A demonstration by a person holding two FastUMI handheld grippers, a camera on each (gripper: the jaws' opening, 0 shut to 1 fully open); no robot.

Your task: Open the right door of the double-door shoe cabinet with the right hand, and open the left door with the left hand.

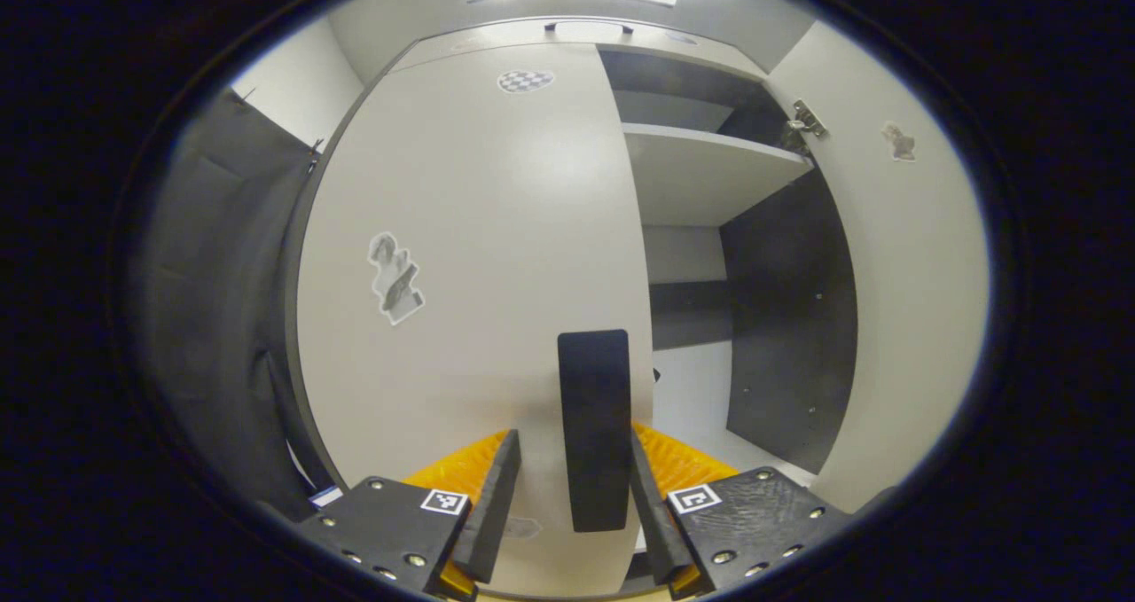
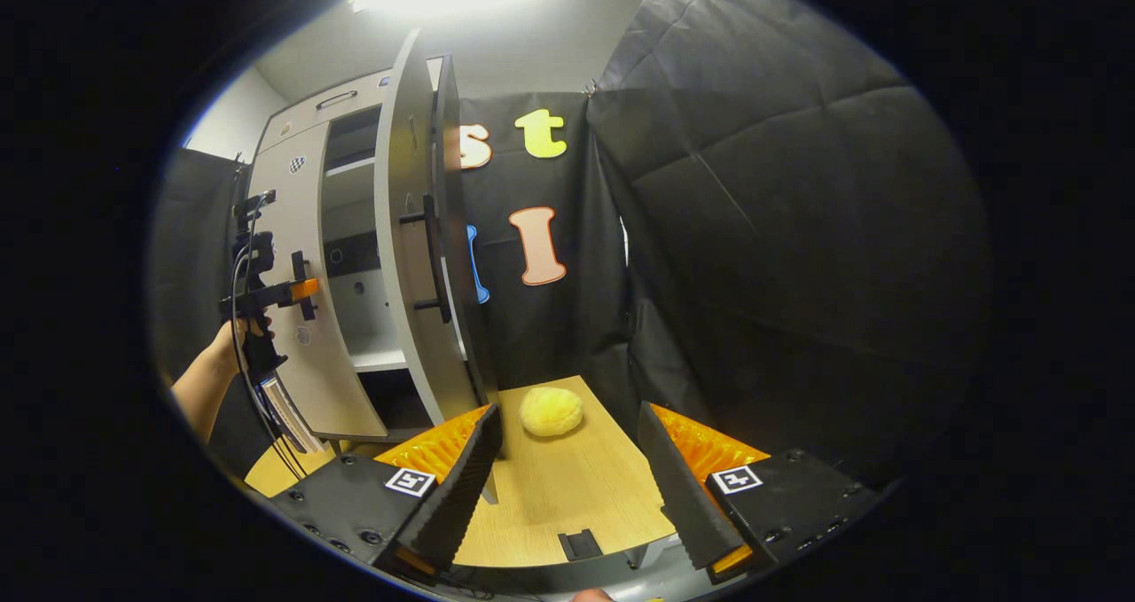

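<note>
The pale grey shoe cabinet's left door [image 1: 461, 256] stands closed right in front of me. Its dark vertical handle [image 1: 594, 429] sits between the fingers of my left gripper [image 1: 574, 438], which is open; the right finger is close against the handle, the left one apart from it. The right door [image 1: 913, 274] is swung wide open, baring shelves [image 1: 709, 154]. In the right gripper view that open door [image 2: 403, 230] is edge-on with its handle [image 2: 432, 256], and a hand holds the left gripper [image 2: 306, 287] at the left door [image 2: 332, 371]. My right gripper [image 2: 567, 487] is open and holds nothing, off the cabinet.
A wooden table top [image 2: 567, 496] lies below my right gripper, with a yellow fluffy ball [image 2: 550, 410] on it beside the open door's lower edge. Black cloth walls [image 2: 780, 230] close in on the right and behind. A forearm [image 2: 199, 389] reaches in at the left.
</note>
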